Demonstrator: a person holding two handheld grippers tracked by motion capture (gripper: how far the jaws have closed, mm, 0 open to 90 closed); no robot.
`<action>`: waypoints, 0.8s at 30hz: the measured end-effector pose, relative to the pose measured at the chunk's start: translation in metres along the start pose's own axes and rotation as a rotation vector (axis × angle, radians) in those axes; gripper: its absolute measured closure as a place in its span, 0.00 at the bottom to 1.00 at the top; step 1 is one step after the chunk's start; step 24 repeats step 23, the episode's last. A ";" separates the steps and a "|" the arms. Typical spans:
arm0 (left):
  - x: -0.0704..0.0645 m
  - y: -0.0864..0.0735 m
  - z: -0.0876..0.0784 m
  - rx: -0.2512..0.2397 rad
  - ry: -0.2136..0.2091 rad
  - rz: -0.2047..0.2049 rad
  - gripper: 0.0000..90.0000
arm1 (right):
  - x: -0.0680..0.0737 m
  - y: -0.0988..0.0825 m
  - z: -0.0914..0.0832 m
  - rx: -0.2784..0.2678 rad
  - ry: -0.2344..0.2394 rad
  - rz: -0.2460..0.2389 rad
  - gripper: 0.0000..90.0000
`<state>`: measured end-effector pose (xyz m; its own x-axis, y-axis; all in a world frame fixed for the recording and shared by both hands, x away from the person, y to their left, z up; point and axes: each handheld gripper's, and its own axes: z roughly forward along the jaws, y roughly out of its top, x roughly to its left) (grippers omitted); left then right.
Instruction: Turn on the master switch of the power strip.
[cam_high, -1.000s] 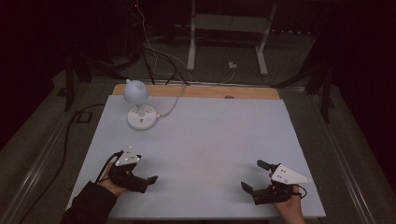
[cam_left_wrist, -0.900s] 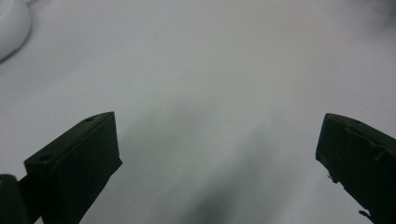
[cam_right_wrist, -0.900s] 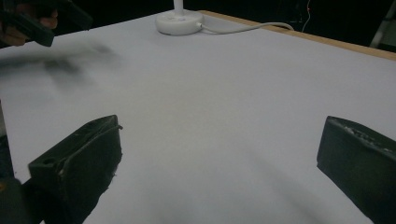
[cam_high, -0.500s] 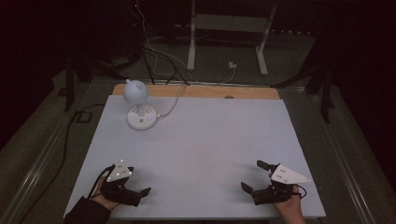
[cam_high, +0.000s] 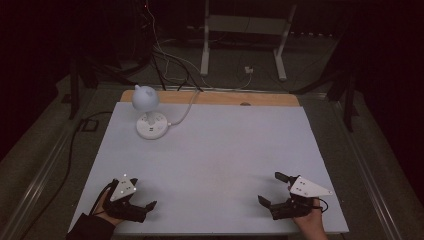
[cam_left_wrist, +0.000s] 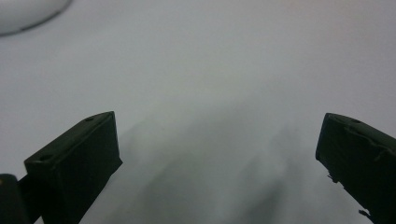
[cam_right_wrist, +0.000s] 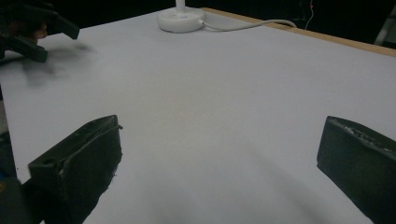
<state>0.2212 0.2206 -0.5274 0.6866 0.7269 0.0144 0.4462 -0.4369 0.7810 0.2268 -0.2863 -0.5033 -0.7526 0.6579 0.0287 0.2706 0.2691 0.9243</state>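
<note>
Both hand-held grippers are resting low at the near edge of the surface (cam_high: 215, 150), and neither is holding anything. The left hand-held gripper (cam_high: 142, 210) is sitting at the near left corner with its jaws spread wide; its own view is showing bare white sheet between them. The right hand-held gripper (cam_high: 272, 192) is lying at the near right, jaws likewise released and apart, with nothing between them in its own view.

The thing nearest to hand is the small white desk lamp (cam_high: 148, 112), standing upright at the far left of the surface, well apart from both grippers. Its round base (cam_right_wrist: 181, 20) is sitting flat on the sheet, and a white cable (cam_right_wrist: 252, 24) is trailing from it toward the wooden far edge.

Judging by its look, the lamp is light, rigid plastic with a smooth, somewhat slippery shell. The bulbous head is looking too rounded to pinch safely; the short neck between head and base seems the better place to take hold, or the rim of the base. The cable is likely to be tugging back if the lamp is carried far.

No brand, label or readable writing is showing on the lamp or the grippers
</note>
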 end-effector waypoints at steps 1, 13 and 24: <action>0.001 0.000 0.000 -0.006 -0.001 0.001 0.00 | 0.000 0.000 0.000 0.000 0.000 0.000 0.00; 0.004 0.001 0.000 -0.039 -0.021 -0.033 0.00 | 0.001 0.000 0.003 0.014 0.002 -0.011 0.00; 0.004 0.001 0.000 -0.038 -0.041 -0.048 0.00 | 0.001 -0.001 0.003 0.018 0.001 -0.011 0.00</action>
